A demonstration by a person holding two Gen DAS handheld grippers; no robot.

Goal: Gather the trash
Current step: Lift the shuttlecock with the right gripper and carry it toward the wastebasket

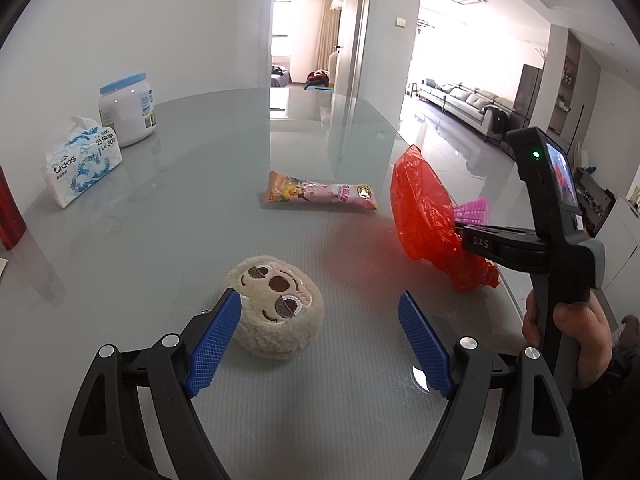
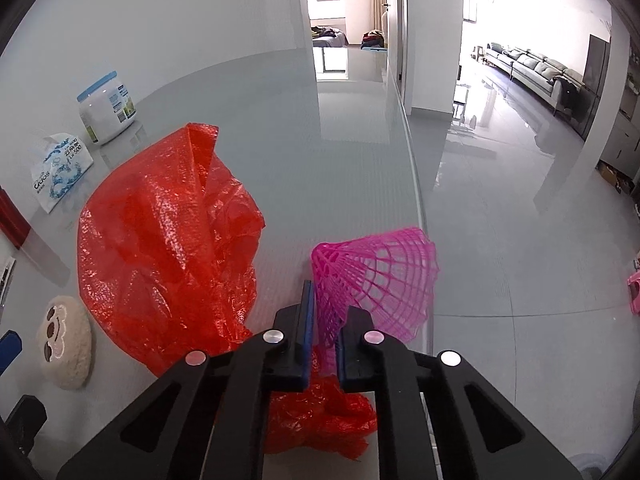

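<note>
A wide grey glass counter [image 1: 168,208] carries everything, its curved edge running past the right gripper [image 2: 322,320]. The largest piece of trash on it, a crumpled red plastic bag [image 2: 168,240], is seen billowing near that edge, with part of it bunched beneath the right gripper. A white tub with a blue lid [image 1: 127,109] and a tissue pack [image 1: 82,162] stand well apart at the far left and are judged not to be trash. A round plush face [image 1: 276,312] lies between the widely parted jaws of the left gripper [image 1: 320,344]; it is touched by the left pad at most, and nothing is held there. A printed snack wrapper [image 1: 322,196] lies flat further out, mid-counter. The smallest item, a pink plastic shuttlecock [image 2: 376,280], is clamped at its skirt by the closed jaws of the right gripper, and some red film may be caught with it, though that cannot be told for certain. The step in hand is judged to be the pick-up of the shuttlecock. Next, the opening of the bag would have to be found and held wide, probably by the free left gripper, so that the shuttlecock can be dropped in; the wrapper would follow.
</note>
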